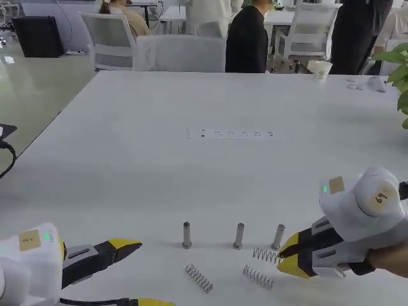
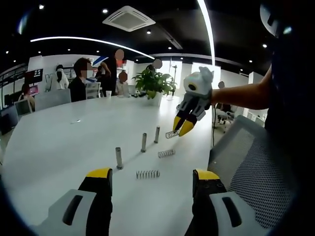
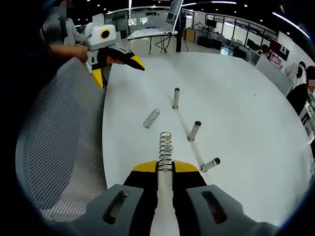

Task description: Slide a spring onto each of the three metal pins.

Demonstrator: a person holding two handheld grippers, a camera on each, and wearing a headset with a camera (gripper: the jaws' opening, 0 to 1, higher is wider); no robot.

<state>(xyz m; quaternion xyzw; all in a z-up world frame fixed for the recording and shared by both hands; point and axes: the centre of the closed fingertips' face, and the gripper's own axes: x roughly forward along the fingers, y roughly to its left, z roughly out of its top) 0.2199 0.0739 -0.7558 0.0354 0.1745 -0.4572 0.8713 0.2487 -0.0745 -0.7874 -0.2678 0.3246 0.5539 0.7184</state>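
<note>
Three upright metal pins stand in a row near the white table's front edge. At the right, my right gripper is shut on one spring, held low beside the right pin. In the right gripper view that spring sticks out past the closed jaws of the right gripper. Two loose springs lie in front of the pins. My left gripper hovers open at the lower left, its jaws wide apart; in its own view a loose spring lies ahead.
A flush socket strip sits mid-table. At the far edge stand a paper cup and a plant. Chairs and people are behind the table. A mesh chair is at my side.
</note>
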